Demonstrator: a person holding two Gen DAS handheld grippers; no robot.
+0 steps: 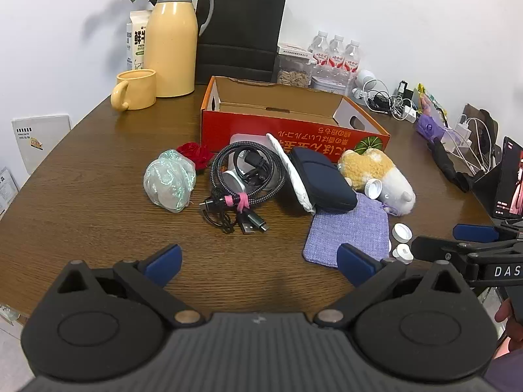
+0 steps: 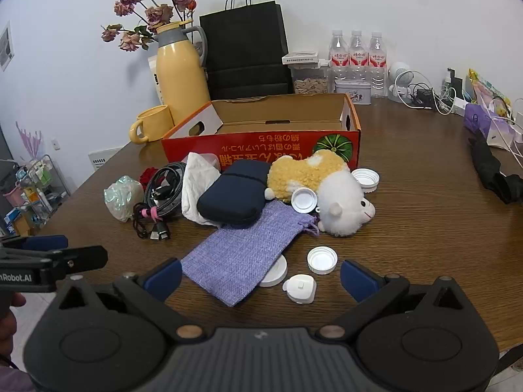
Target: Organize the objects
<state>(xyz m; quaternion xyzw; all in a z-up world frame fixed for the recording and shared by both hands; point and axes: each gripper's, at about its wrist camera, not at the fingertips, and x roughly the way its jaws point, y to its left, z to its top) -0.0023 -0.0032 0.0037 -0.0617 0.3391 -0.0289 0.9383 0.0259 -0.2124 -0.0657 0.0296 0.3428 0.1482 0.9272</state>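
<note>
Both the left hand-held gripper (image 1: 260,263) and the right hand-held gripper (image 2: 261,276) hung over the near edge of the wooden surface (image 1: 81,196) with their fingers spread wide and nothing between them. Ahead lay the clutter: a coiled cable (image 1: 243,176), a dark case (image 1: 322,178), a plush toy (image 2: 322,192), a purple pouch (image 2: 242,251) and white caps (image 2: 322,259). All of it sat just in front of the open red box (image 2: 261,147).
</note>
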